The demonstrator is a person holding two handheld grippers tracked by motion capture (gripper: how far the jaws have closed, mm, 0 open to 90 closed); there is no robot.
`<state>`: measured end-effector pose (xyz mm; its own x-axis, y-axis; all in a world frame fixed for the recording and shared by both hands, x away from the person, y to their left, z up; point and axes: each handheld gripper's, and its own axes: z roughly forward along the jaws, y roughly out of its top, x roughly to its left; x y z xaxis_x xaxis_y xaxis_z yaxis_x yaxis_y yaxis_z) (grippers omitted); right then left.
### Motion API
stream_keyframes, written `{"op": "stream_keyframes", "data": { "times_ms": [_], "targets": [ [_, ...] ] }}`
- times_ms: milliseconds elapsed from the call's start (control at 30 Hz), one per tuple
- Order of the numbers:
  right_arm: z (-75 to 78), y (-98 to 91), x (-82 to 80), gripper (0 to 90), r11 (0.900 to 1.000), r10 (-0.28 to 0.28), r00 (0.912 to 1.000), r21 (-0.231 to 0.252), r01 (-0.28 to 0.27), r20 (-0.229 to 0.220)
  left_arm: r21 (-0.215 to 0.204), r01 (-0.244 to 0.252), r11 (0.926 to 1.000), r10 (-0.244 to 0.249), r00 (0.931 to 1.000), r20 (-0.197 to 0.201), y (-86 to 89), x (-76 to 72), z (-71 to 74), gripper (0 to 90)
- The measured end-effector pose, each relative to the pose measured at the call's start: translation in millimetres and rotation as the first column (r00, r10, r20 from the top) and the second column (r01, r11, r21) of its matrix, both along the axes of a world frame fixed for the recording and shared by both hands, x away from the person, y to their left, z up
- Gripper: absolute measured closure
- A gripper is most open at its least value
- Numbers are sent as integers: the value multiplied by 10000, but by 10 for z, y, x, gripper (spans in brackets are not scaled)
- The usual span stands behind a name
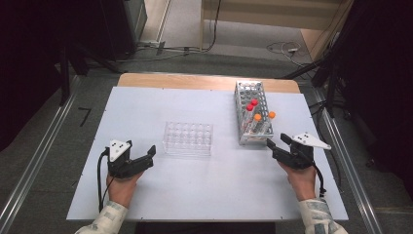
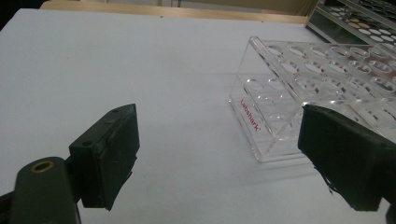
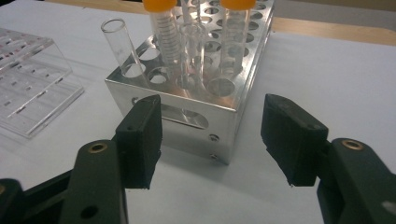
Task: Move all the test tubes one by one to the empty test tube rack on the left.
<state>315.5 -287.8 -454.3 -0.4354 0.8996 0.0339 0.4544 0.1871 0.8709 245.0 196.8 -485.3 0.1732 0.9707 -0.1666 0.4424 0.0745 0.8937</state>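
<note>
With nothing lifted yet, the right gripper hangs open-jawed just before the perforated metal rack of orange-capped tubes, the open left gripper beside the empty clear plastic rack.

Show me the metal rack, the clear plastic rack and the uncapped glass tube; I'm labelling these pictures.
metal rack (image 3: 219, 116), right gripper view, on its near end wall.
clear plastic rack (image 1: 187, 145), high view, on its near side wall.
uncapped glass tube (image 3: 119, 44), right gripper view, on its upper glass wall.
</note>
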Motion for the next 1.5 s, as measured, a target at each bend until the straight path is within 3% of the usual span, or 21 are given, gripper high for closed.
{"op": "stream_keyframes", "data": {
  "times_ms": [500,933,1500],
  "targets": [
    [5,187,147,572,9999,87,9990,-68,-84,443,12,26,10000,-26,10000,34,-7,2,-1,132],
    [-38,266,285,633,10000,-64,9989,1,64,473,20,34,10000,-34,10000,17,-3,1,-1,132],
    [-76,340,353,697,9998,-99,9986,-146,106,511,51,50,10000,-50,10000,-4,-6,1,-2,133]
  ]
}}
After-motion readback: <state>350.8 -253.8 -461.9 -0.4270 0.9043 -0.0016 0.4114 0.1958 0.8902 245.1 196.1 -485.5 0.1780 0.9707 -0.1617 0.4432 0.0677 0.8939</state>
